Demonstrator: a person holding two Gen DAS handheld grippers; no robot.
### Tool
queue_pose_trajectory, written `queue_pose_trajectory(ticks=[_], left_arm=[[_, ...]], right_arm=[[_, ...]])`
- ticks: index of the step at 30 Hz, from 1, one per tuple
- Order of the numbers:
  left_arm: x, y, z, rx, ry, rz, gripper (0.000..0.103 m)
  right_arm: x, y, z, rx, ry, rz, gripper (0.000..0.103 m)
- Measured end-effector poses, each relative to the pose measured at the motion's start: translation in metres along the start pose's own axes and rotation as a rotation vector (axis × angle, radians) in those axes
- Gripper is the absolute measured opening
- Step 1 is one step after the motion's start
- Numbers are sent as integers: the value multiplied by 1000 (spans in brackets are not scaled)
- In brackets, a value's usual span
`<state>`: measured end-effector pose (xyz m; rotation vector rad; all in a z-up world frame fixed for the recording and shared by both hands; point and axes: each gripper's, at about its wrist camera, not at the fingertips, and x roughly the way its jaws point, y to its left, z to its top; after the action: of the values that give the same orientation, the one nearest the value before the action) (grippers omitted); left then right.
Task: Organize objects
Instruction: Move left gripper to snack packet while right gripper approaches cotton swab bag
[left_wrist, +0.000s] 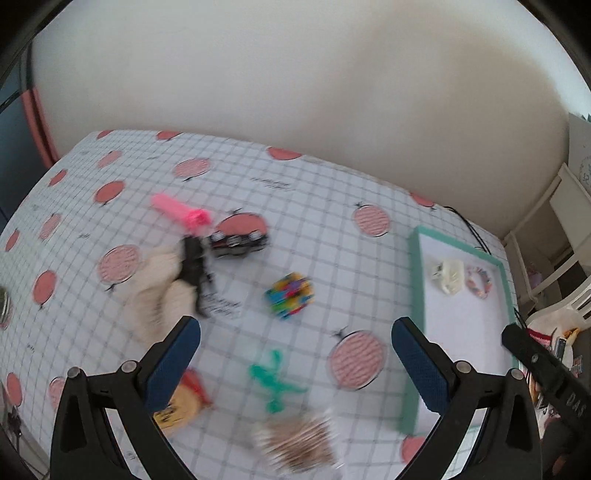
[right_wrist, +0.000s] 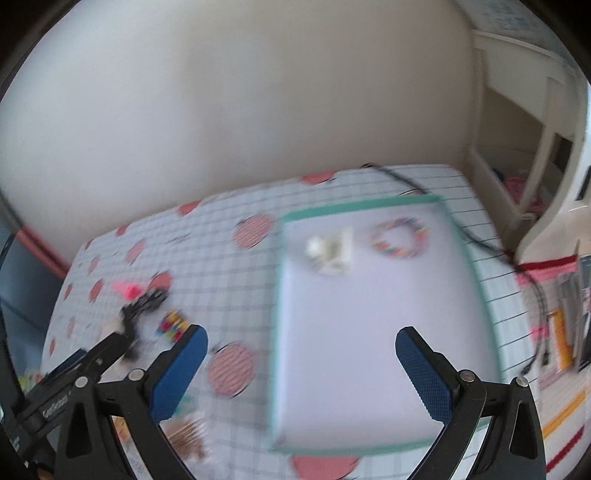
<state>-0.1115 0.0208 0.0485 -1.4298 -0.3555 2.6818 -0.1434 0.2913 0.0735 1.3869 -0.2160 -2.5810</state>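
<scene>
Plainly, on the checked table (left_wrist: 314, 206) left to right, the soft cream plush (left_wrist: 155, 291) squashes anywhere, the light rigid multicoloured block cube (left_wrist: 290, 295) wants flat-side pinching, while the teal-rimmed tray (left_wrist: 416, 295) waits right; both grippers' fingers (left_wrist: 173, 360) spread, empty.

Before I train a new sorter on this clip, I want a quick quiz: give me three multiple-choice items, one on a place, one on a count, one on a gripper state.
1. Where does the multicoloured bead bracelet lie?
A. in the teal-rimmed white tray
B. on the checked tablecloth
C. in a gripper

2. How many things lie in that tray?
A. none
B. two
C. five

3. How are the left gripper and right gripper?
A. both shut
B. one holds a toy
C. both open, empty

A: bracelet sits beside the white plastic clip inside the rim.
B: only clip and bracelet.
C: blue pads wide apart.
</scene>
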Motion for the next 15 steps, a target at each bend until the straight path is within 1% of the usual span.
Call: queue_pose_trajectory(ticks=[4,7,10,12,15], left_arm=[[-6,36,-11,-75,5,5,103],[-5,57,-13,-96,30,41,103],[-6,75,-15,-110,31,26,103],[-6,84,-17,-104,47,22,103],[-2,96,-21,-63,83,47,103]], right_arm=[[5,33,-22,-55,36,45,103],[13,52,-40,-92,67,74,103],[23,69,-54,-134,115,92,103],[29,79,-59,-164,133,93,103],[34,91,-69,-204,153,107,103]])
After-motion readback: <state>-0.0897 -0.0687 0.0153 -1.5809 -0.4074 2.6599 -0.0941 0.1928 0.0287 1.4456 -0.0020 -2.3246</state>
